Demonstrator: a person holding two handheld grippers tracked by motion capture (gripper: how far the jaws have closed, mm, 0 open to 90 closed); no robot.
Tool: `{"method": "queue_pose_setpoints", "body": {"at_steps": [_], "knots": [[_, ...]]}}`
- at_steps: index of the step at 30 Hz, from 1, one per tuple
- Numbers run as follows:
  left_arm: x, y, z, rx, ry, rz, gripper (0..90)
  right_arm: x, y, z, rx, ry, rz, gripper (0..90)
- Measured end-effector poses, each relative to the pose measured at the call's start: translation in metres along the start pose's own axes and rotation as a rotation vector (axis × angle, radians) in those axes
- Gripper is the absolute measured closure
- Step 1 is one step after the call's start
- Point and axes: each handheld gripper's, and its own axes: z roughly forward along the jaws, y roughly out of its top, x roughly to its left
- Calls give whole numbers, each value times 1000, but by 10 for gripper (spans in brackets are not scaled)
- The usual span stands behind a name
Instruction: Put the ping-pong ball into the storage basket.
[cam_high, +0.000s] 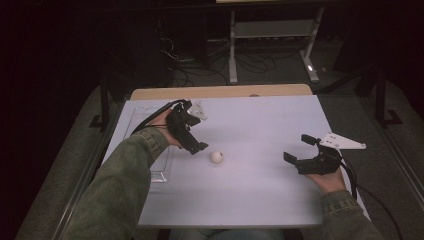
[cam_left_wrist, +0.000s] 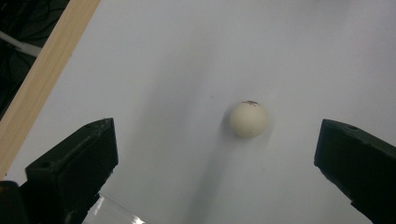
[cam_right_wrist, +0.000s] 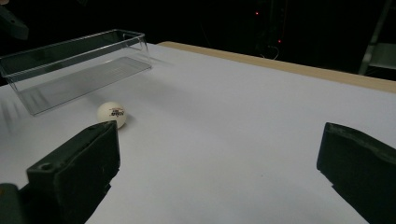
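A small white ball (cam_high: 216, 157) lies on the white table top (cam_high: 260, 120), left of the middle. My left gripper (cam_high: 194, 127) hovers just left of it, pointing down, jaws wide apart and empty. In the left gripper view the ball (cam_left_wrist: 248, 119) sits between the jaws of the left gripper (cam_left_wrist: 217, 137), nearer the right one and not touching either. My right gripper (cam_high: 300, 148) is open and empty at the right side, aimed leftward. In the right gripper view the ball (cam_right_wrist: 112, 114) rests just beyond the left jaw of the right gripper (cam_right_wrist: 219, 140).
A clear plastic box (cam_right_wrist: 74, 60) stands empty along the table's left side (cam_high: 161, 172), partly under the left forearm. A wooden strip (cam_high: 220, 91) edges the far side. Beyond it are a dark floor, cables and a metal stand (cam_high: 272, 30).
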Motion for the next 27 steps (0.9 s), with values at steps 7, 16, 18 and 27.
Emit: {"method": "queue_pose_setpoints", "body": {"at_steps": [7, 16, 18, 27], "knots": [[1, 4, 8, 19, -16, 18, 0, 0, 0, 0, -3, 1, 1, 0], [-1, 7, 19, 56, -28, 46, 0, 0, 0, -1, -3, 0, 0, 0], [-2, 7, 21, 59, -32, 47, 0, 0, 0, -1, -3, 0, -1, 0], [-7, 11, 36, 97, -43, 82, 0, 1, 0, -1, -2, 2, -5, 0]]}}
